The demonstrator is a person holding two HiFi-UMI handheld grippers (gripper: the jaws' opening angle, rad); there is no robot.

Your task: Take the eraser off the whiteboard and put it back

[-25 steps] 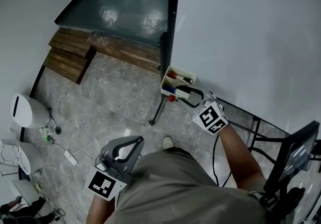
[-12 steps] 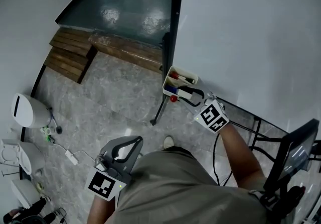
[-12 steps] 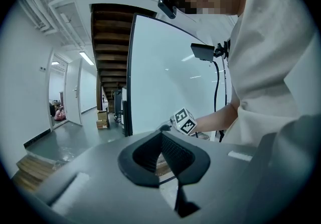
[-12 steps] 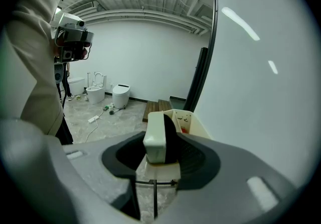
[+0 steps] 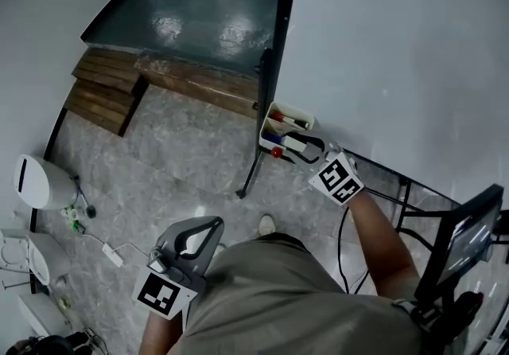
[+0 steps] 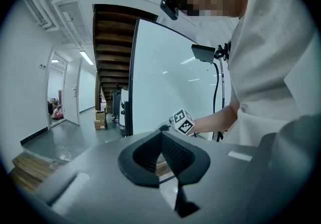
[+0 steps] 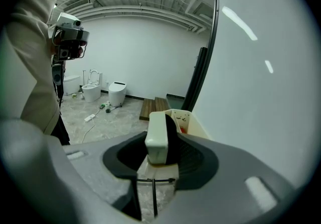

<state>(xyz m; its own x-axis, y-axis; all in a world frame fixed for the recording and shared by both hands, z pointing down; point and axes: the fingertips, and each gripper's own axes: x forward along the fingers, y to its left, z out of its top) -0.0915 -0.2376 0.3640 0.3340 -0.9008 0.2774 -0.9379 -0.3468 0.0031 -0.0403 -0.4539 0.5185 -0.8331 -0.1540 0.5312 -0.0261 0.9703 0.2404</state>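
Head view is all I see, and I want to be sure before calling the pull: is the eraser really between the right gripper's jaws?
Observer: Yes. The eraser stands between the jaws of the right gripper, which have just been closing. I cannot tell whether the pads press on it yet.
Operator: Which way is its felt turned?
Observer: The black felt faces the whiteboard side, and the white back faces away.
Operator: And the left gripper?
Observer: The left gripper has its jaws together with nothing between them.
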